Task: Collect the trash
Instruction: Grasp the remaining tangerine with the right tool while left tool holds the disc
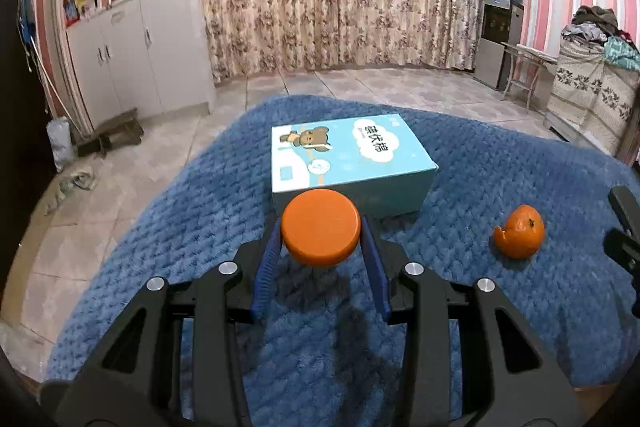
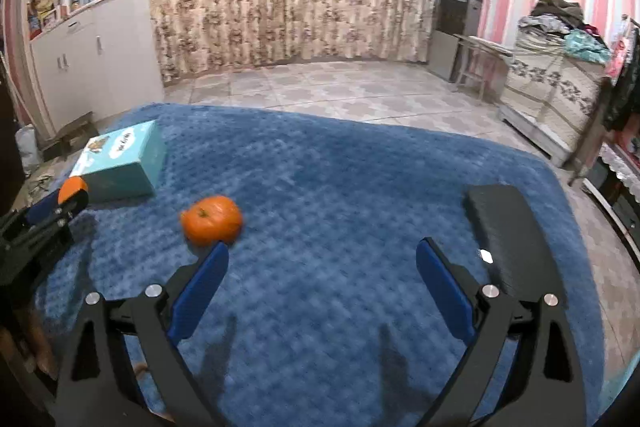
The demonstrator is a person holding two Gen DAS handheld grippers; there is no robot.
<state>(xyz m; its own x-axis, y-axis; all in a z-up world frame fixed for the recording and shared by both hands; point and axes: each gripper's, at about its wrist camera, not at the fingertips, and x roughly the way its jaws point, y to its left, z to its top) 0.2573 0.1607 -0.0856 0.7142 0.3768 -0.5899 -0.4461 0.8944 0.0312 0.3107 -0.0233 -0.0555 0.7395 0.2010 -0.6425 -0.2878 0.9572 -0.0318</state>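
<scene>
My left gripper (image 1: pixel 320 239) is clamped on an orange lid (image 1: pixel 320 233); my right gripper (image 2: pixel 322 259) hangs wide apart with nothing in it.

The lid sits pinched between my left blue pads (image 1: pixel 266 267), lifted clear of the blue blanket (image 1: pixel 480 167), just in front of the light blue box (image 1: pixel 352 163) that lies flat on it; the orange peel (image 2: pixel 211 219), a hollow shell with a torn flap, rests on the blanket to the right of the box and apart from it; seen from my right wrist it lies just beyond my left-hand finger, not between the two; a flat black object (image 2: pixel 516 227) lies on the blanket just beyond my right-hand finger.
</scene>
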